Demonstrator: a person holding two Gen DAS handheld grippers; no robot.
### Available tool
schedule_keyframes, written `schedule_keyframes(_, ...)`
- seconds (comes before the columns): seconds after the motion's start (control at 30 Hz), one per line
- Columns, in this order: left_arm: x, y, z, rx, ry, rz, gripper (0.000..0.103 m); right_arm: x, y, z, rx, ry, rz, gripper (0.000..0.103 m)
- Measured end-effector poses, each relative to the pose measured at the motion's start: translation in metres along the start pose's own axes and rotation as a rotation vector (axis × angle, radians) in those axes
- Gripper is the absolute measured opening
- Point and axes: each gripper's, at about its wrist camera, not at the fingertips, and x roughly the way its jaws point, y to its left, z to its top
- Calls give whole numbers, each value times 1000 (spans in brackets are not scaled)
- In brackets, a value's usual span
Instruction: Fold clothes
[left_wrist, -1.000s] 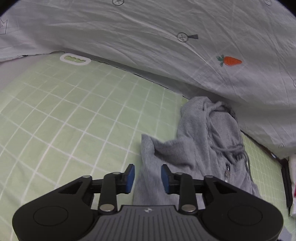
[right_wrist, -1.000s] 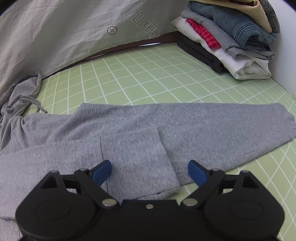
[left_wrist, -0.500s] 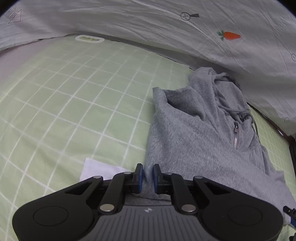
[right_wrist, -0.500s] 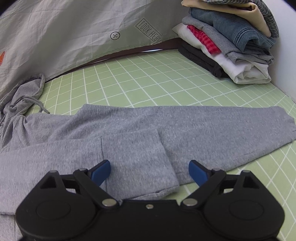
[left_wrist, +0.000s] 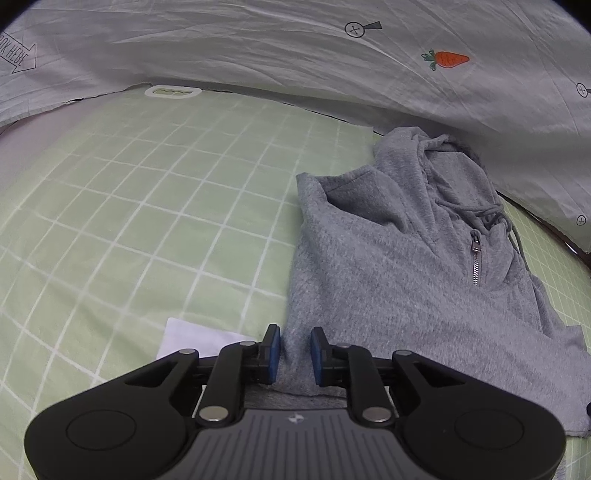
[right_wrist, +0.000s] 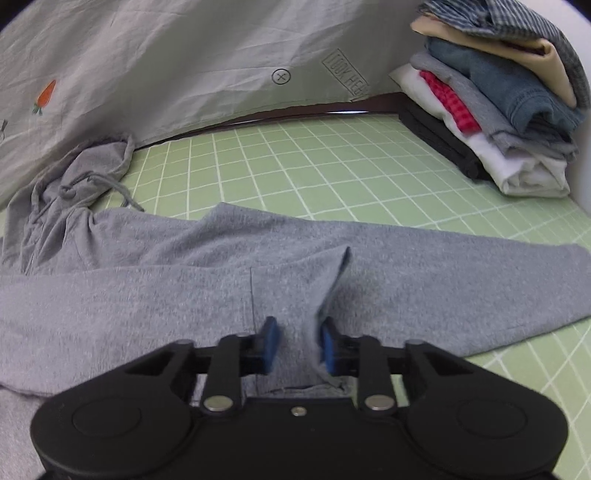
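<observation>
You are working over a green grid mat (left_wrist: 155, 229), with a pale printed sheet (left_wrist: 258, 48) draping along its far side. Far ahead and to the left of your left gripper (left_wrist: 294, 356), an arrow printed on the sheet is reading what looks like "LOOK HERE", though the edge of the view is cutting it off. A white oval handle cut-out (left_wrist: 173, 91) is sitting at the mat's far edge, and a white slip of paper (left_wrist: 195, 338) is lying just left of the left fingers.

The left gripper's jaws are opening, with the hem of the grey hoodie (left_wrist: 399, 266) between the blue pads; the fabric is looking slack there, not pinched. The hoodie is stretching ahead and to the right, its zip (left_wrist: 476, 264) and drawstrings bunching near the hood. Beyond it, an orange carrot print (left_wrist: 448, 59) is showing on the sheet.

Your right gripper (right_wrist: 298, 349) is clenching a raised ridge of the hoodie's cloth (right_wrist: 325, 295), lifting a fold straight ahead. The sleeve (right_wrist: 461, 280) is reaching out to its right. A boxed "LOOK HERE" print (right_wrist: 345, 75) is showing ahead, and a stack of folded clothes (right_wrist: 498, 110) is standing far ahead to the right, well clear.
</observation>
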Motion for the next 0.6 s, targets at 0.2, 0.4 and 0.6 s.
schedule_keyframes(0.2, 0, -4, -1, 24, -2, 8, 22, -18, 18, 19, 90, -38, 167, 6)
schedule_keyframes(0.4, -1, -1, -1, 14, -3, -10, 26, -45, 75, 37, 33, -55, 584, 6)
schedule_keyframes(0.6, 2, -19, -4, 98, -1, -32, 63, -53, 134, 15, -223, 32, 660, 55)
